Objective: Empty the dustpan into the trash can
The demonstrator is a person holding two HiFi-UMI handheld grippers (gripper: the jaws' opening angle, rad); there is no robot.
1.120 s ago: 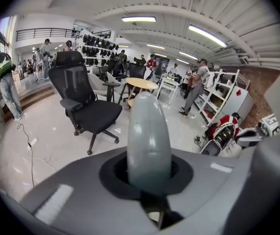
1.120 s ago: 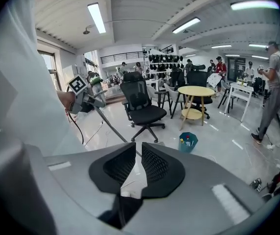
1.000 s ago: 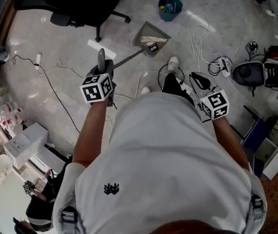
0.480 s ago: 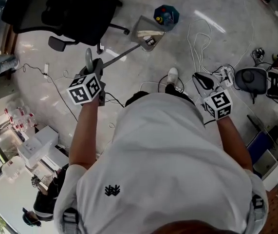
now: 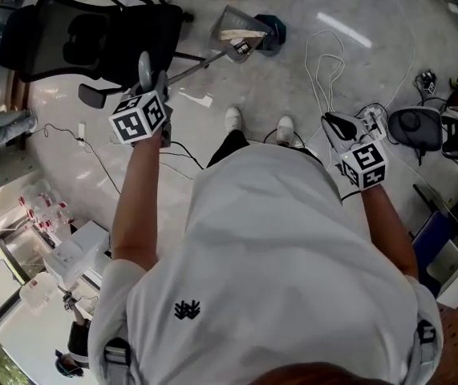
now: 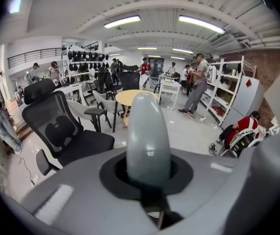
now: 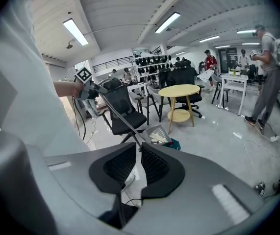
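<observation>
My left gripper [image 5: 151,87] is shut on the grey handle [image 6: 148,131] of a long-handled dustpan [image 5: 241,29]. The pan hangs tilted off the floor at the top of the head view, with pale scraps inside, and its far edge sits against the small teal trash can [image 5: 273,24]. The right gripper view shows the dustpan [image 7: 158,133] beside the trash can [image 7: 174,144]. My right gripper [image 5: 330,123] is held at my right side, well away from the pan, with nothing in it. Its black pads [image 7: 154,166] stand almost together.
A black office chair [image 5: 84,38] stands left of the dustpan. White cables [image 5: 333,54] loop over the floor at the right, near a dark helmet [image 5: 417,123] and bags. The person's shoes [image 5: 233,119] are just behind the pan. A round yellow table [image 7: 179,91] stands further off.
The left gripper has carried the dustpan forward and up, from short of the trash can to right against it. The person has stepped forward. The right gripper stays at the side.
</observation>
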